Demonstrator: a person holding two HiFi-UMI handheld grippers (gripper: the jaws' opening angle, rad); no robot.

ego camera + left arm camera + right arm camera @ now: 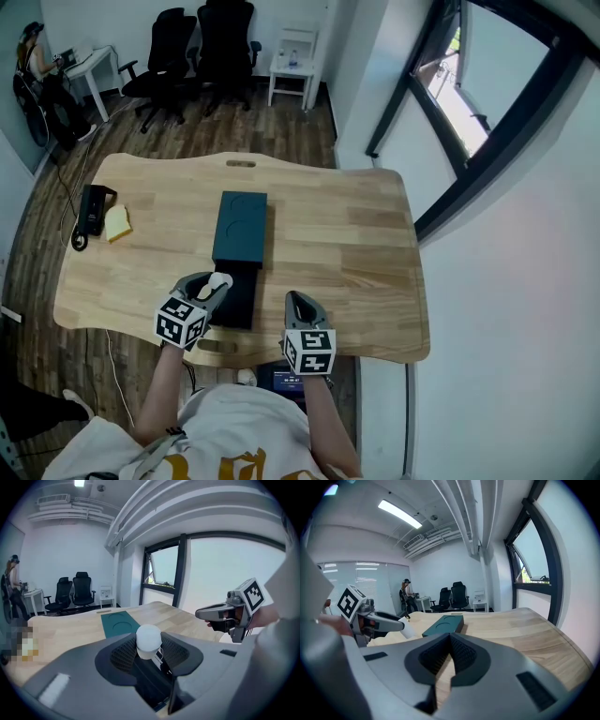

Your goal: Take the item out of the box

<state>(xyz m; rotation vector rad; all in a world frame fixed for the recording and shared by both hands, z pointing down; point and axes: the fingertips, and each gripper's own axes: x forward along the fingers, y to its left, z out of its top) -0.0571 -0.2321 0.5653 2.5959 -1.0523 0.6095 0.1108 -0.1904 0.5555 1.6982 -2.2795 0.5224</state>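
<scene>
Near the six o'clock edge of the surface (356, 234), the left tool (214, 287) holds a round white item (148, 639) between its pads, just over the dark open box (236, 302). A teal cover (240, 225) with two round hollows on top lies at the twelve o'clock side of the box and touches it. At three o'clock from the left tool, the right tool (450, 641) has its jaws closed together, with nothing between them. Far at nine o'clock, a black device (91, 211) and a yellow piece (118, 223) lie side by side.
</scene>
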